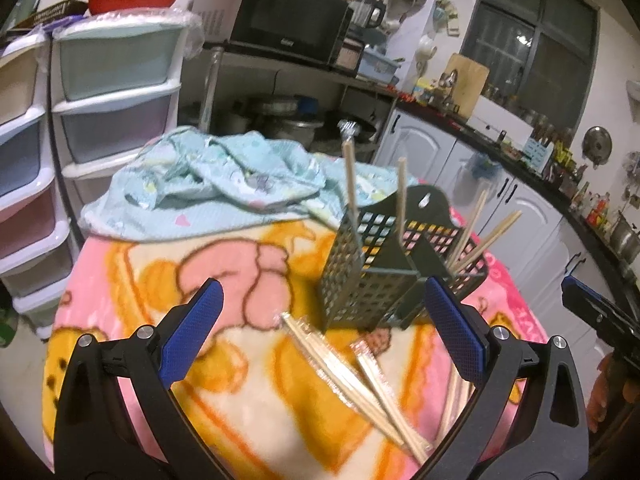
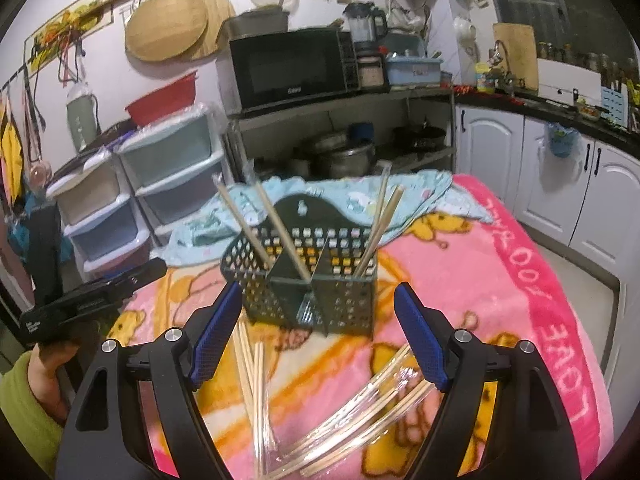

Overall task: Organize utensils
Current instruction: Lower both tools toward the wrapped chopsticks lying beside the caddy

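Observation:
A dark green perforated utensil holder (image 1: 372, 276) (image 2: 308, 280) stands on a pink cartoon blanket (image 1: 160, 280) (image 2: 520, 280). Wooden chopsticks stand in its compartments (image 1: 401, 196) (image 2: 380, 228), and a fork stands with its tines up (image 1: 347, 130). Wrapped and loose chopsticks lie on the blanket in front of the holder (image 1: 348, 376) (image 2: 352, 412). My left gripper (image 1: 324, 320) is open and empty above the lying chopsticks. My right gripper (image 2: 316, 328) is open and empty just before the holder.
A light blue cloth (image 1: 224, 184) (image 2: 360, 196) lies crumpled behind the holder. Plastic drawer units (image 1: 116, 92) (image 2: 172, 168) stand to the left, a shelf with a microwave (image 1: 288, 16) (image 2: 292, 64) behind, white cabinets (image 1: 516, 208) (image 2: 560, 176) to the right.

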